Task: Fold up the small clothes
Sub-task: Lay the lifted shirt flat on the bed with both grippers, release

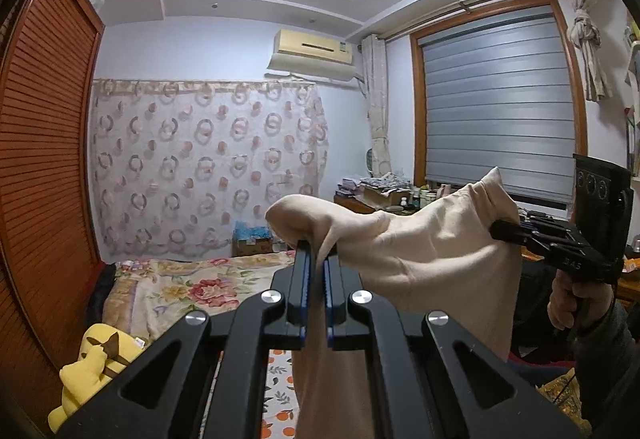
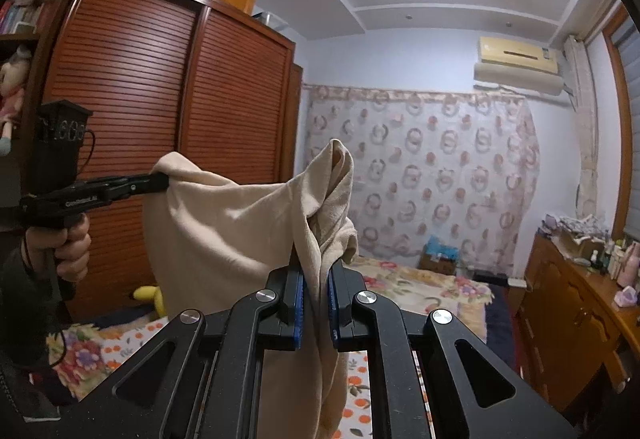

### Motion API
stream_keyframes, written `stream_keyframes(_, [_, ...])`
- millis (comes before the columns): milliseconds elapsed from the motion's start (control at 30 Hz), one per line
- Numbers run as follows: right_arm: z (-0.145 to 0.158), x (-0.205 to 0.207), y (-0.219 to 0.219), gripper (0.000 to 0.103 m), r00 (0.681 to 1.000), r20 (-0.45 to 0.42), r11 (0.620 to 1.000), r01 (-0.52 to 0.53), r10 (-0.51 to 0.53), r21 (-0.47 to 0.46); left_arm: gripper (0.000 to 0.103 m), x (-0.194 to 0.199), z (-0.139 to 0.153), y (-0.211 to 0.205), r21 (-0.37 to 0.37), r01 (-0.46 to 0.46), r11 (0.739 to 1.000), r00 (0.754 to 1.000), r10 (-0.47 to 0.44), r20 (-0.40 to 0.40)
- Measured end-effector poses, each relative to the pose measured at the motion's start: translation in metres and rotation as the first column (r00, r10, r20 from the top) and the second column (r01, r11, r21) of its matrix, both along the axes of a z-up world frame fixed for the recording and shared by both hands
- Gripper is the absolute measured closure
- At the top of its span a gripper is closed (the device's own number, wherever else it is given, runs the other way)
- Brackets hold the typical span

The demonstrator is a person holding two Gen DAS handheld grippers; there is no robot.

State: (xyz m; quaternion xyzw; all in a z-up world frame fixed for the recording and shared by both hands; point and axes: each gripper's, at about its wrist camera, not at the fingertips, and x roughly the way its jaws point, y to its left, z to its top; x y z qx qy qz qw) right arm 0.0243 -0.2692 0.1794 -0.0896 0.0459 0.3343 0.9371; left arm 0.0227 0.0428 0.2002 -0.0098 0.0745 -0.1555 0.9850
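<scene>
Left wrist view: left tongs (image 1: 319, 251), jaws closed on one top edge of the cloth (image 1: 420, 263), a beige garment. Cloth is held in the air above the bed (image 1: 192, 287), stretched rightward to the right tongs (image 1: 498, 230), also clamped on its far top edge; the rest hangs down between and below the fingers. A hand (image 1: 568, 303) grips the right tool's handle at the frame's right. Bed carries a floral quilt; an orange-print sheet shows beneath the tool. Yellow plush (image 1: 92, 367) lies at lower left by the wardrobe (image 1: 44, 159). Cardboard box (image 1: 253, 242) past the bed's far end, holding blue items, kind not clear. Table (image 1: 360, 203) under the window bears stacked papers, an open box of folded fabric and small bottles. Patterned curtain (image 1: 208, 167) covers the back wall.

Right wrist view: right tongs (image 2: 318, 279), jaws pinched on a bunched fold of the cloth (image 2: 240, 235), which rises in a peak above them. Left tongs (image 2: 160, 181) at left, nipped on the opposite corner, held by a hand (image 2: 68, 247). Cloth sags between the two, clear of the bed (image 2: 432, 291). Box (image 2: 440, 257) with blue contents beyond the bed. Table (image 2: 576, 299) at right carries bottles, jars and a box of fabric. Wardrobe (image 2: 168, 99) behind; shelf at far left holds books and a doll
</scene>
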Motion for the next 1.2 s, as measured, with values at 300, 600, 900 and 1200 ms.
stream_keyframes(300, [-0.045,0.09,0.037,0.096,0.988,-0.153,0.995,0.025,-0.039,-0.095,0.1,0.106,-0.068,0.017,0.04,-0.098,0.994,0.984,0.102,-0.144])
stream_keyframes(600, [-0.187,0.282,0.086,0.082,0.876,-0.376,0.92,0.163,-0.301,-0.356,0.093,0.232,-0.196,0.026,0.165,-0.155,0.974,0.9,0.208,-0.382])
stream_keyframes(900, [-0.247,0.286,0.055,0.074,0.822,-0.48,0.926,0.139,-0.306,-0.352,0.064,0.212,-0.241,0.016,0.189,-0.083,0.978,0.852,0.169,-0.496])
stream_keyframes(1200, [-0.255,0.218,0.048,0.074,0.813,-0.528,0.948,0.087,-0.245,-0.306,0.064,0.154,-0.255,0.003,0.166,-0.055,0.985,0.831,0.137,-0.539])
